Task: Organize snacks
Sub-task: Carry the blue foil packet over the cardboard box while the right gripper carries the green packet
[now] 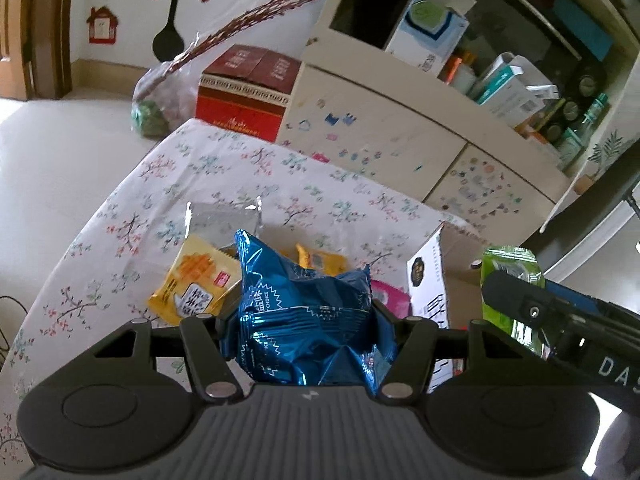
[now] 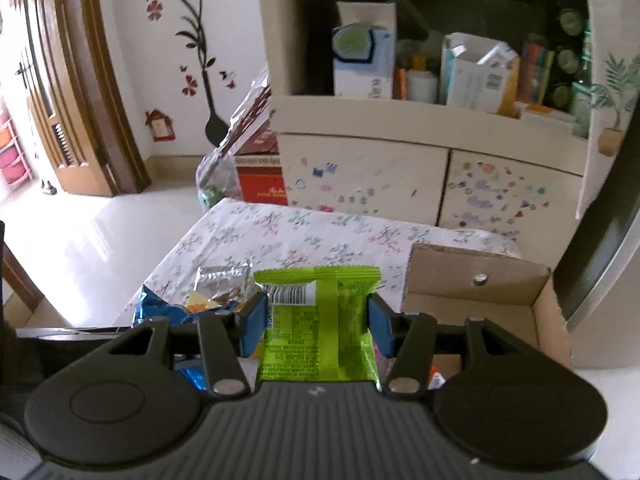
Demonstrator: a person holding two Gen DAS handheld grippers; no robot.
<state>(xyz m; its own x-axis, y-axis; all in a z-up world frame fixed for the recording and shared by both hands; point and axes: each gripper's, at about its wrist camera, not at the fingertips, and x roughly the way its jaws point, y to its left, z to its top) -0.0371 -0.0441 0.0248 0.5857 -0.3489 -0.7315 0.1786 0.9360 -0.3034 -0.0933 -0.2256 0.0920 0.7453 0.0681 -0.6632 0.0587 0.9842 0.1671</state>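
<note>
Left gripper (image 1: 306, 320) clamps blue snack packet (image 1: 304, 300) mid-frame; right gripper (image 2: 318, 320) clamps green packet (image 2: 320, 320). Carry both over cardboard box (image 2: 480, 280) (lower right) before releasing.

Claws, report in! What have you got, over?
Left claw shut on blue snack bag. Right claw shut on green snack pack. Cardboard box open, nothing blocking.
</note>
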